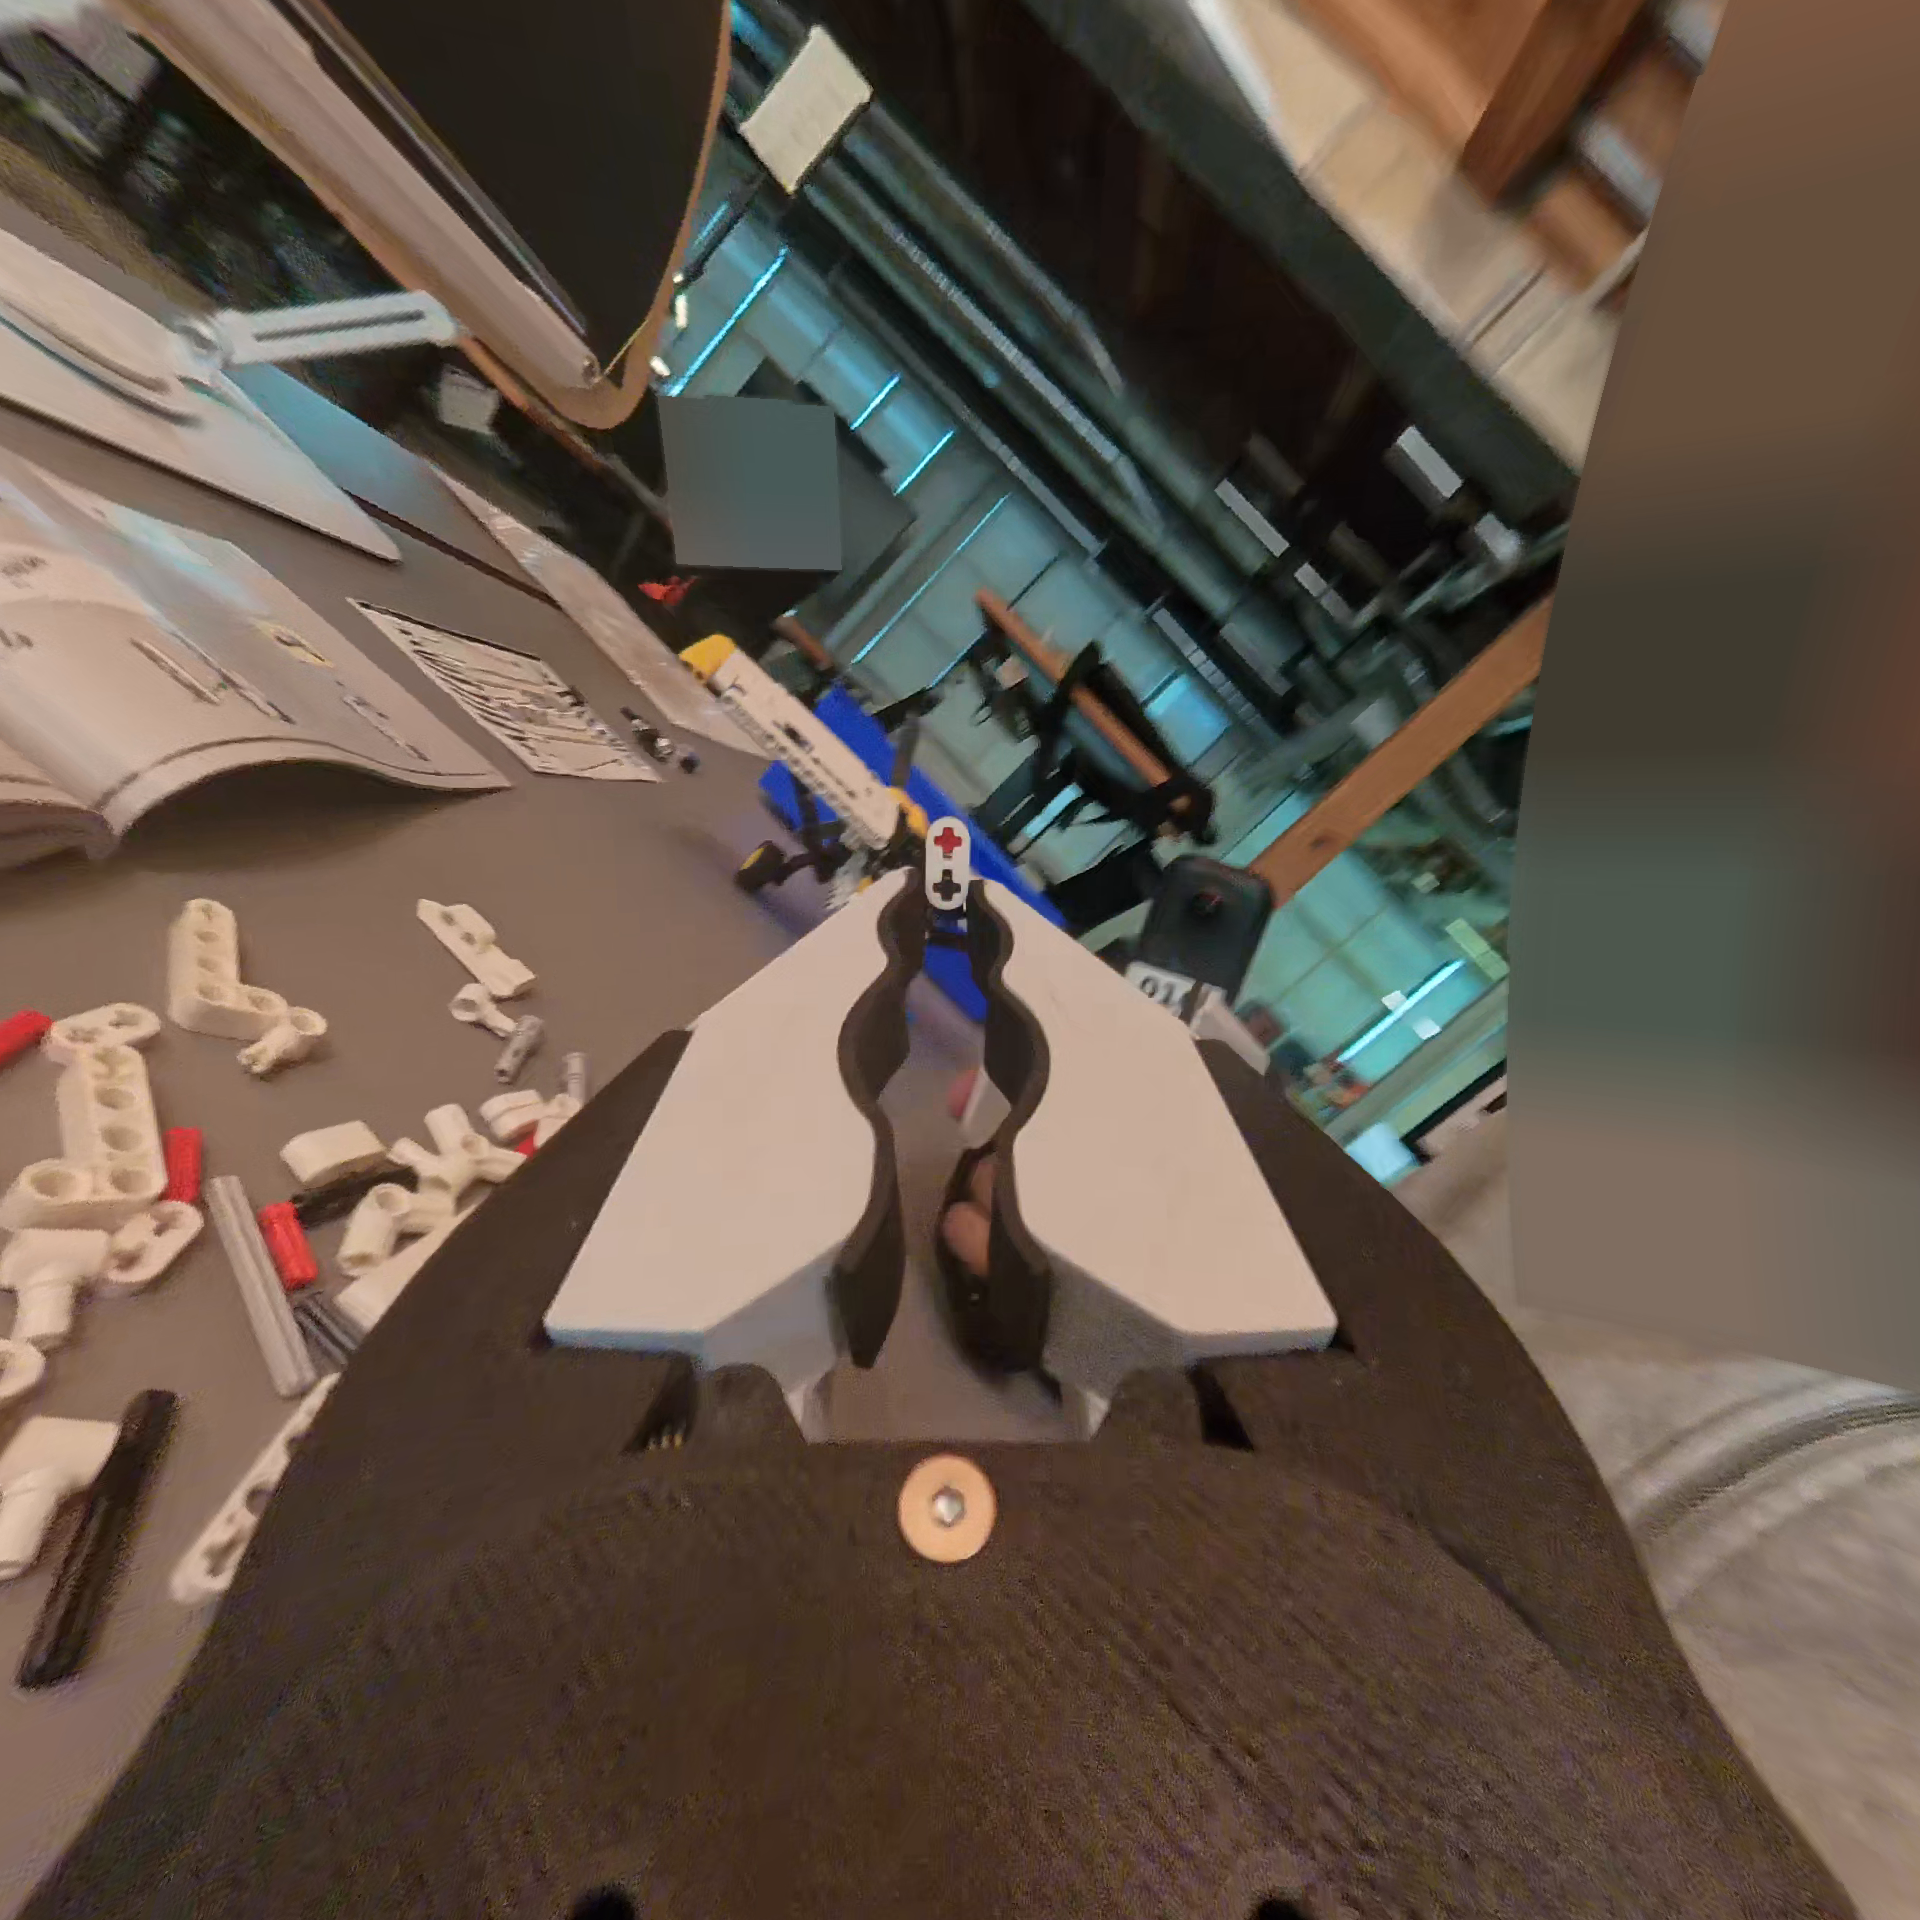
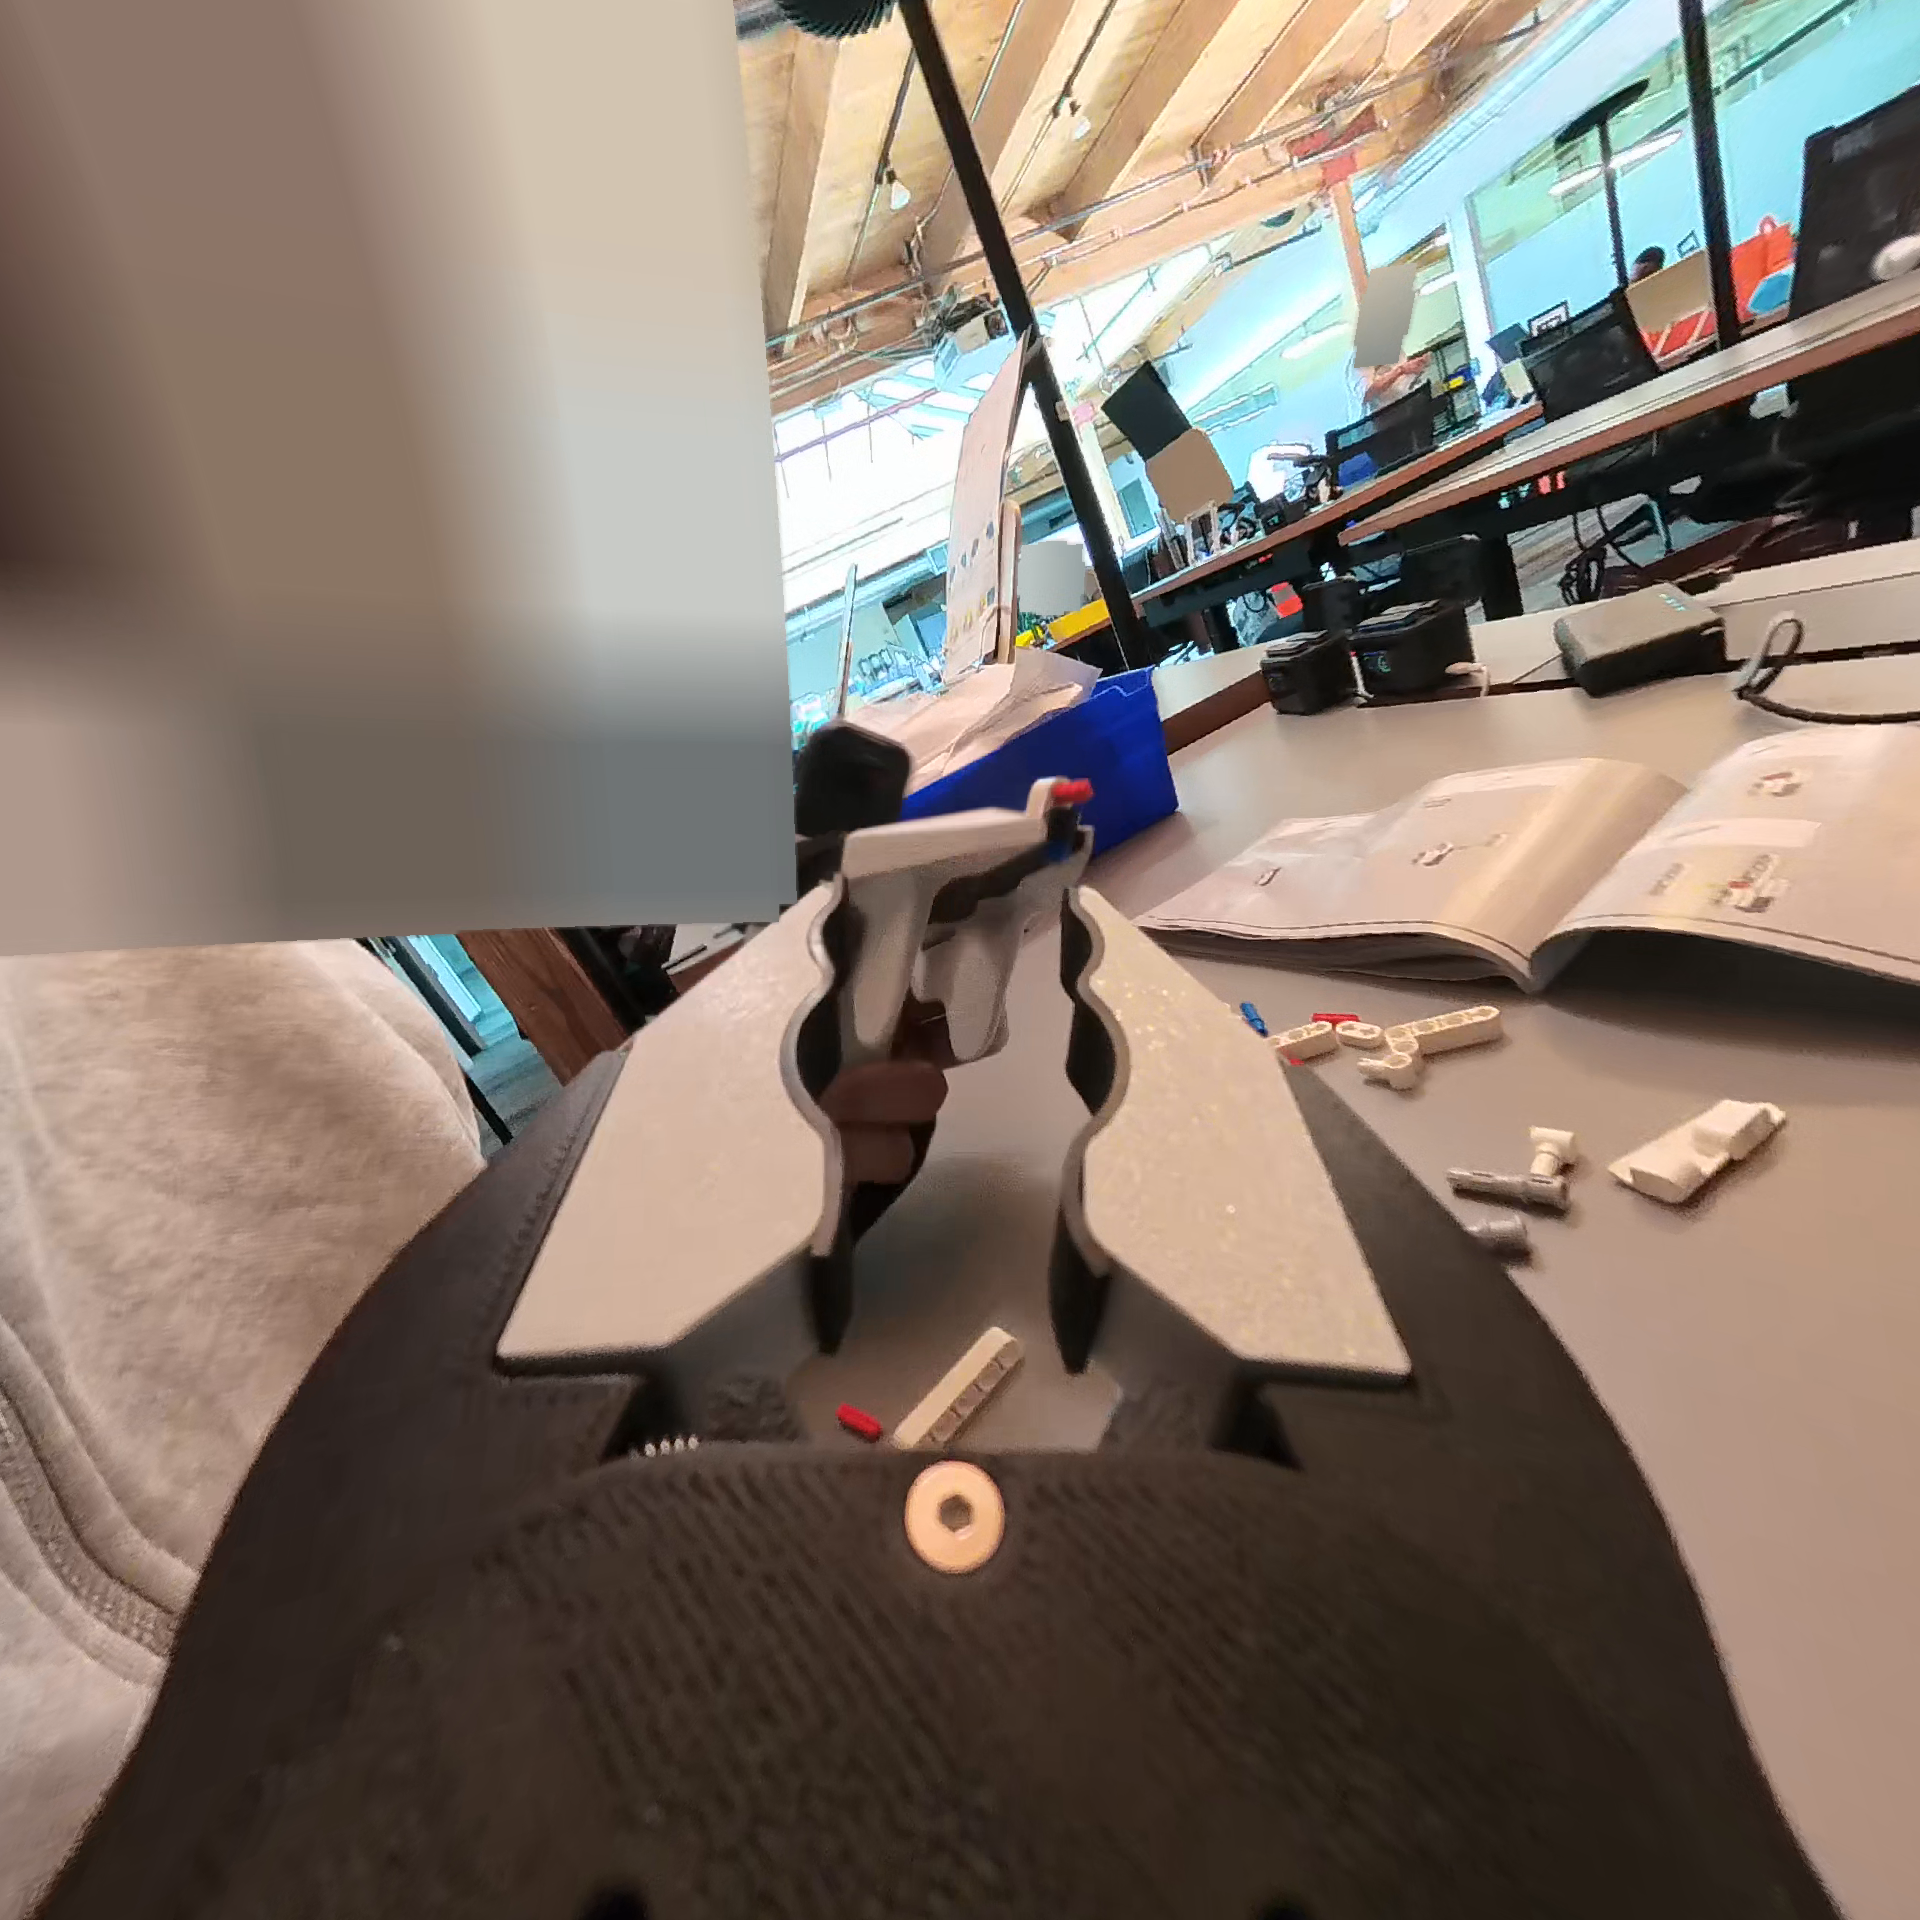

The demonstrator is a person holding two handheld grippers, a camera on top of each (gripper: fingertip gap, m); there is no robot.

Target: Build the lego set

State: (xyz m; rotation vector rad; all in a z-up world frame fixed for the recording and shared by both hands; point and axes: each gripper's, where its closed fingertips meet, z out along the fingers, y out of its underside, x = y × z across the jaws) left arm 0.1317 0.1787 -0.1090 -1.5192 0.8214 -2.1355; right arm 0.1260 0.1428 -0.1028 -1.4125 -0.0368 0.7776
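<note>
My left gripper (image 1: 945,914) is shut on a small white two-hole lego piece (image 1: 948,868) with a red pin and a dark pin in its holes, held up above the table. It also shows in the right wrist view (image 2: 1055,842), with the red pin (image 2: 1070,795) sticking out at its tip. My right gripper (image 2: 956,914) is open and empty, a little short of the left gripper. Loose white, red and grey lego parts (image 1: 114,1132) lie on the grey table (image 1: 582,883). A part-built white and yellow model (image 1: 810,769) lies farther back.
An open instruction booklet (image 2: 1558,883) lies at the right, with loose parts (image 2: 1694,1148) in front of it. A white beam (image 2: 956,1387) and a red pin (image 2: 859,1421) lie under my right gripper. A blue bin (image 2: 1039,758) stands behind. Black devices (image 2: 1642,644) sit at the back. The gap from one gripper's tips to the other's is roughly 4 cm.
</note>
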